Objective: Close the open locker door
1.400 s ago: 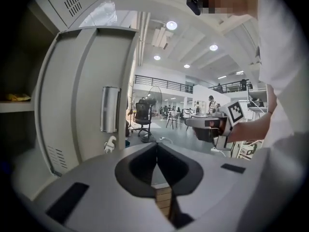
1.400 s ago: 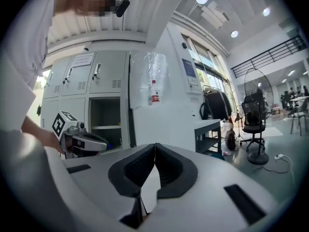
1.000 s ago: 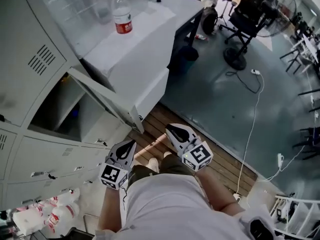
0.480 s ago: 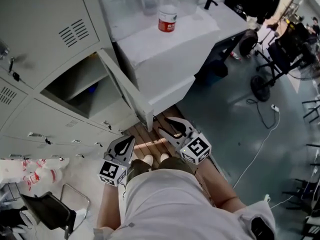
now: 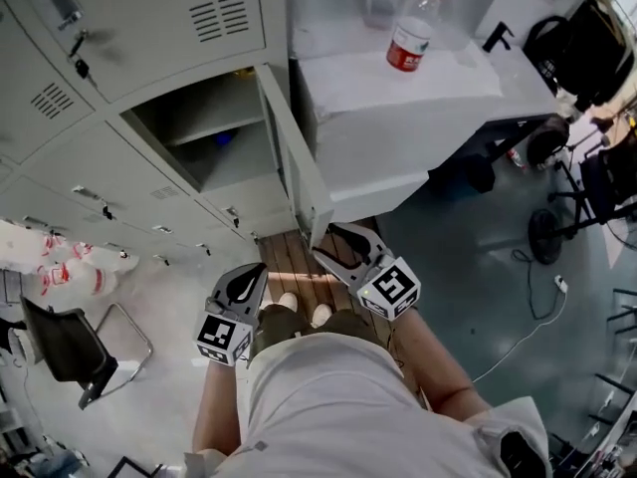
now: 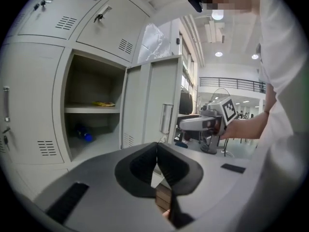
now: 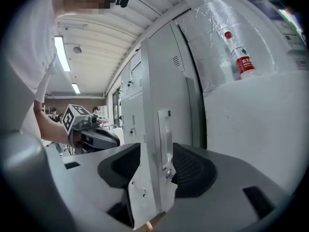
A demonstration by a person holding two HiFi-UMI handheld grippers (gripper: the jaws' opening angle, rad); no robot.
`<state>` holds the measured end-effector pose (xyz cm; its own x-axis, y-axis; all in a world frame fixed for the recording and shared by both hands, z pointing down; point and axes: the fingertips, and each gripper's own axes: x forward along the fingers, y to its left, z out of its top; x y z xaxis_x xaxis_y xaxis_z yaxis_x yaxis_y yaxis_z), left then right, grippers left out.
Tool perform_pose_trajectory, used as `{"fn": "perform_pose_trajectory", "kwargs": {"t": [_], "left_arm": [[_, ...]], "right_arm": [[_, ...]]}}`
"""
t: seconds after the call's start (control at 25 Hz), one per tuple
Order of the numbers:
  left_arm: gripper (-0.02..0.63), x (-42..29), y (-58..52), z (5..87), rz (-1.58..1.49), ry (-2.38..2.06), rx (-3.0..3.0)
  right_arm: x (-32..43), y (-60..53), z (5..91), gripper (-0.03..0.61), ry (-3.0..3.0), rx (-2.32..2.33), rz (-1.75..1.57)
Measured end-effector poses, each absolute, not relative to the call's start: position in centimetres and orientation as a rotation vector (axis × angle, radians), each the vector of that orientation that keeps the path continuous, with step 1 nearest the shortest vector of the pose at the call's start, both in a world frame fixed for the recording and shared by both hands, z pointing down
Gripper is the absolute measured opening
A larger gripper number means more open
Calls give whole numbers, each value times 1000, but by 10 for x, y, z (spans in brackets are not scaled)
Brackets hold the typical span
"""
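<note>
Right gripper (image 7: 157, 168): spread wide, straddled the open locker door (image 7: 166, 81) edge at lower centre (contact unclear); left gripper (image 6: 157, 170): pinched together, empty.

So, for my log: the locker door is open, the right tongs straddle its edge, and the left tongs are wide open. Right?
No: the left tongs are shut and empty, as the left gripper view shows. The door is open and the right tongs straddle its edge.
</note>
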<state>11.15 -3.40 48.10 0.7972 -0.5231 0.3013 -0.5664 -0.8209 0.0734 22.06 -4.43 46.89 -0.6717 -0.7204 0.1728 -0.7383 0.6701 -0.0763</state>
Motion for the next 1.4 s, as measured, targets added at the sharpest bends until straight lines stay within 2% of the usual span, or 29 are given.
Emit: {"fn": "perform_pose_trajectory", "kwargs": {"t": [0.28, 0.68, 1.12, 1.4], "left_arm": [[5, 87, -18, 486, 401, -1022, 2749], [5, 54, -23, 479, 374, -1119, 2709], [5, 11, -30, 476, 359, -1142, 2689], [5, -19, -29, 477, 345, -1165, 2674]], "right_arm": [[205, -49, 471, 202, -2806, 1108, 201], [183, -60, 466, 163, -2826, 1098, 191], [149, -69, 466, 176, -2793, 1143, 196], [123, -74, 464, 163, -2787, 1140, 194]]}}
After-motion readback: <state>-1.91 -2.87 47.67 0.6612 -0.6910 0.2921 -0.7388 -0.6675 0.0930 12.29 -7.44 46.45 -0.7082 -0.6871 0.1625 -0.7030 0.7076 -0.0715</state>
